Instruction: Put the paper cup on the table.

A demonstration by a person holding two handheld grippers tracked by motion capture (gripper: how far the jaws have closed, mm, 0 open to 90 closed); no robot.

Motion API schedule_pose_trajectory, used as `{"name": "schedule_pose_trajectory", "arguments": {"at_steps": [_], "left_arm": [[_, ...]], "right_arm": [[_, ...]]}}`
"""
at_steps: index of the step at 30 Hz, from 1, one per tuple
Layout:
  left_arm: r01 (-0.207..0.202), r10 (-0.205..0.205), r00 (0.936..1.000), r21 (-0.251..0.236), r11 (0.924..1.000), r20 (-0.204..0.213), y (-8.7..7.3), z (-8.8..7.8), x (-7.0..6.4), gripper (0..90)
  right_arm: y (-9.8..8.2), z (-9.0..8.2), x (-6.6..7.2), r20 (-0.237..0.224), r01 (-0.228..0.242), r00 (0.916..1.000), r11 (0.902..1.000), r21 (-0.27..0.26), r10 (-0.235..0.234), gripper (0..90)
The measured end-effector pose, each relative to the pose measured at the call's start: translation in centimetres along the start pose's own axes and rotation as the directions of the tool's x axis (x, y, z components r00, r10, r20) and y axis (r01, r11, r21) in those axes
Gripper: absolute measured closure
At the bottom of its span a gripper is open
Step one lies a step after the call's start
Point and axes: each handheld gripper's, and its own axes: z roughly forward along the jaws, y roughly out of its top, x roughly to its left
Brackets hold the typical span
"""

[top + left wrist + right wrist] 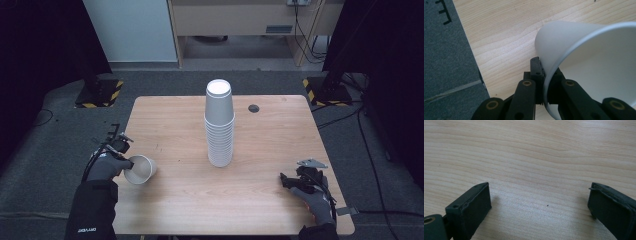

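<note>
a wooden table (270,210) stood on grey carpet, seen from above the person's side. near the table's left edge, toward the near corner, the left gripper (129,163) held a single white paper cup (140,169). the cup was tipped on its side, its open mouth turned toward the near left and its base pointing toward the middle of the table. in the left gripper view the cup (584,67) was close up, and the left gripper (544,82) had its two black jaws pinched together on the cup's thin rim, one jaw outside the wall and one inside. whether the cup touched the tabletop could not be told.

a tall stack of white paper cups (219,125) stood upright around the middle of the table, well apart from the held cup. a small dark round hole (254,108) sat in the tabletop near the far edge, just right of the stack.

near the table's near right corner, the right gripper (287,181) rested low over the wood in a gloved hand. in the right gripper view the right gripper (540,202) had its jaws spread wide apart, with bare wood grain between them.
</note>
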Motion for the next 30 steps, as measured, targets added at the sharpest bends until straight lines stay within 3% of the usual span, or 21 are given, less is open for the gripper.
{"name": "schedule_pose_trajectory", "arguments": {"at_steps": [5,9,22,27,30], "left_arm": [[0.001,-0.001,1.0000,0.044,0.9990,0.006,0.3,0.0,-0.2,86.0],[0.015,-0.013,0.9998,0.078,0.9968,-0.014,0.5,0.0,-0.3,86.0],[0.058,-0.061,0.9980,0.160,0.9854,0.015,0.7,0.5,-0.4,85.9],[0.069,-0.071,0.9975,0.153,0.9858,0.007,0.9,0.7,-0.3,84.6],[0.070,-0.071,0.9975,0.114,0.9910,0.006,0.9,1.0,-0.2,82.4]], "right_arm": [[0.0,0.0,0.0,0.000,-0.001,1.0000,1.0000,0.000,0.001,5.1],[0.0,0.0,0.0,0.000,0.000,1.0000,1.0000,0.000,0.000,5.1],[0.0,0.0,0.0,0.000,-0.001,1.0000,1.0000,0.000,0.001,5.1],[0.0,0.0,0.0,0.000,-0.001,1.0000,1.0000,0.000,0.001,5.1],[0.0,0.0,0.0,0.000,0.000,1.0000,1.0000,0.000,0.000,5.1]]}}
